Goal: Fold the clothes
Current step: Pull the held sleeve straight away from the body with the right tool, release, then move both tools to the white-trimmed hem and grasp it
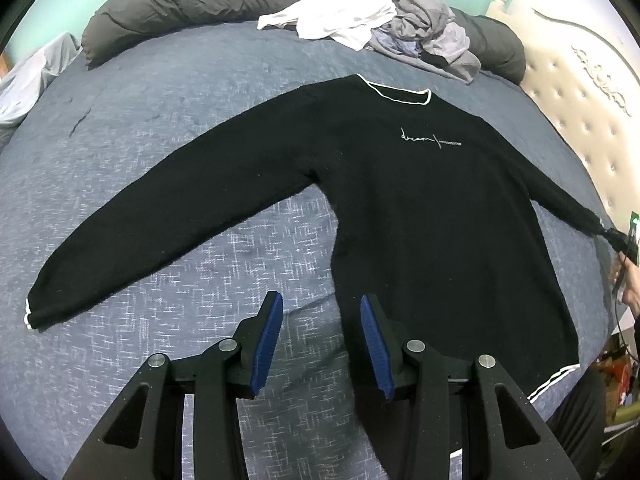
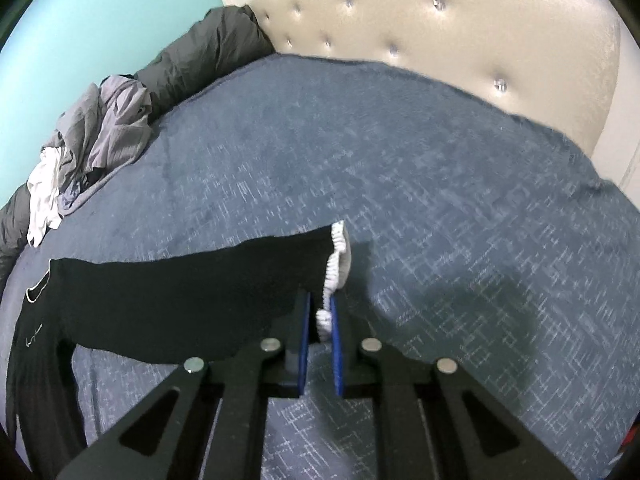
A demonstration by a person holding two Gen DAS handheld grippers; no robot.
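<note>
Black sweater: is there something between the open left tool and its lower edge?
Nothing visible. The left tool hovers open over the sweater edge, with only bedspread beneath. The right tool grips the sleeve cuff.

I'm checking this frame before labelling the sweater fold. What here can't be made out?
- Small print beside the script logo on the black sweater: too small, left wrist view.
- Sweater hem: partly behind the left gripper, whose jaws stand open.
- Right gripper in the left wrist view: cut off at the frame edge.
- How much of the sleeve cuff sits inside the closed jaws: hidden by the pads, right wrist view.
</note>
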